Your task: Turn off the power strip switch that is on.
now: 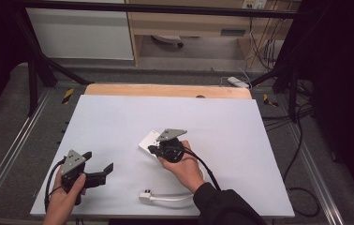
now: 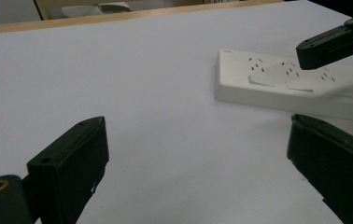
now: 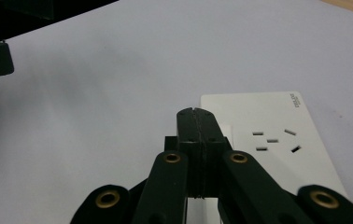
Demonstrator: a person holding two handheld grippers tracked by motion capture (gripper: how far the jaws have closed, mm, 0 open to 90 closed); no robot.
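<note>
A white power strip (image 1: 145, 140) lies flat near the middle of the white table cover (image 1: 222, 131). Its socket slots show in the left gripper view (image 2: 277, 84) and the right gripper view (image 3: 268, 123). My right gripper (image 1: 151, 150) (image 3: 195, 114) is shut with nothing between its jaws, tips low over the strip's edge (image 2: 314, 49); I cannot tell whether they touch it. My left gripper (image 1: 98, 161) (image 2: 198, 158) stands open at the front left, apart from the strip, jaws wide and holding nothing. A white plug (image 1: 145, 196) with its cable (image 1: 175, 198) lies by the front edge.
A wooden table edge (image 1: 165, 90) runs along the back of the cover. Black frame bars (image 1: 34, 70) stand at the left and right rear. Cables (image 1: 301, 187) trail on the floor at the right.
</note>
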